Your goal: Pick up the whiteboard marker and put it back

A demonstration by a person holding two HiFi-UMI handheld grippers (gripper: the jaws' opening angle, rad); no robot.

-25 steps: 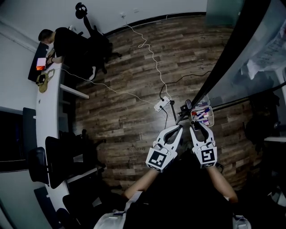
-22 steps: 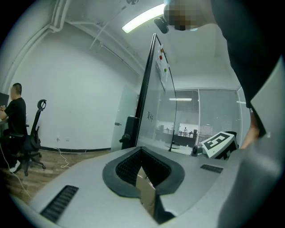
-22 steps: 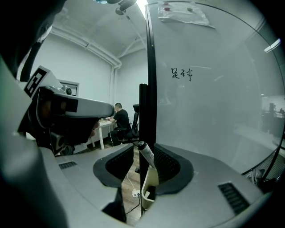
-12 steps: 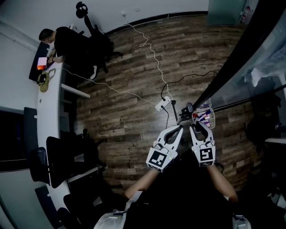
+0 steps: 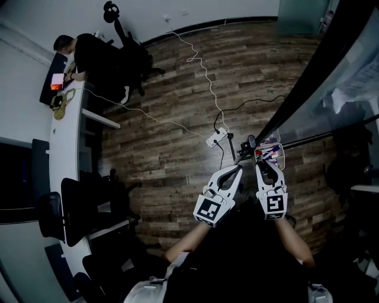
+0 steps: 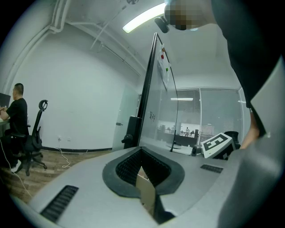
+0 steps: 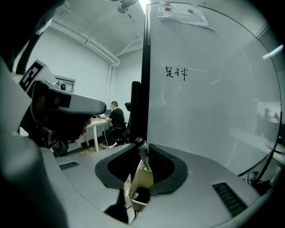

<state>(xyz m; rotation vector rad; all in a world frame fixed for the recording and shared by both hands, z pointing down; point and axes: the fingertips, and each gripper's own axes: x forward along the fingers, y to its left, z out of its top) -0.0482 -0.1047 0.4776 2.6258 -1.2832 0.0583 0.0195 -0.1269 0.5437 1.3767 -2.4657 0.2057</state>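
Little has shifted since the earlier frames: left tool (image 5: 239, 168), narrow and empty, stays beside right tool (image 5: 265, 164), whose jaws are closing on the tilted whiteboard marker (image 7: 142, 153). Beyond them, a clear tray (image 5: 280, 156) sits against the whiteboard (image 7: 209, 111).

A short line of dark handwriting (image 7: 176, 72) is showing on the whiteboard (image 7: 213, 116), near its left edge in the right gripper view; the strokes are forming three or four characters, too loose to be read. A smaller scrawl (image 6: 152, 116) is sitting by the board's left edge in the left gripper view, also unreadable. A sheet (image 7: 182, 13) is hanging at the board's top edge, its print too small. The left cube (image 5: 210, 210) and right cube (image 5: 275, 205) are carrying black-and-white square codes, no letters.
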